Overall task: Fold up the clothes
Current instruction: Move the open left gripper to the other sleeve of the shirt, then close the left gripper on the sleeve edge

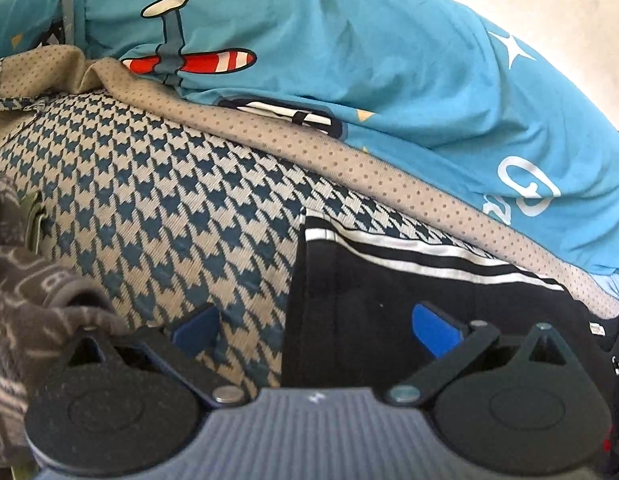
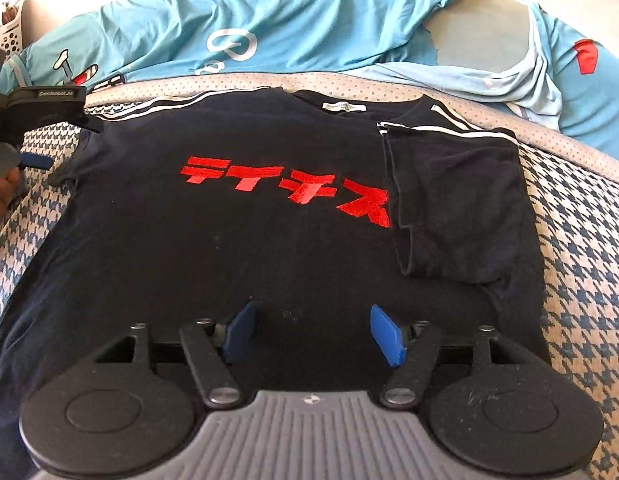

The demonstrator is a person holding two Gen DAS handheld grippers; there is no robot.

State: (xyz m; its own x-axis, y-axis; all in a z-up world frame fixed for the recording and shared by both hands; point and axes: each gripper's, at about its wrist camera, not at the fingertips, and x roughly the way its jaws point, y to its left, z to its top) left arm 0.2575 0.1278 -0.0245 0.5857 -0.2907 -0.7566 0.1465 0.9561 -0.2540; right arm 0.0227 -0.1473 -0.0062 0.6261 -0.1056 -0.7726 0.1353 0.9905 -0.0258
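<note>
A black T-shirt [image 2: 237, 240] with red lettering and white shoulder stripes lies flat on a houndstooth bed cover [image 2: 581, 240]. Its right sleeve [image 2: 453, 208] is folded in over the chest. My right gripper [image 2: 311, 332] is open and empty, low over the shirt's lower middle. My left gripper [image 1: 315, 330] is open and empty at the shirt's left sleeve edge [image 1: 389, 280]; one finger is over the bed cover [image 1: 149, 200], the other over black cloth. The left gripper also shows in the right wrist view [image 2: 29, 160] at the far left.
A crumpled blue printed sheet [image 2: 289, 28] lies along the far side of the bed. A dotted beige border [image 1: 349, 160] runs between it and the houndstooth cover. A grey patterned garment [image 1: 25, 288] hangs at the left. A white perforated basket [image 2: 9, 36] stands at the far left.
</note>
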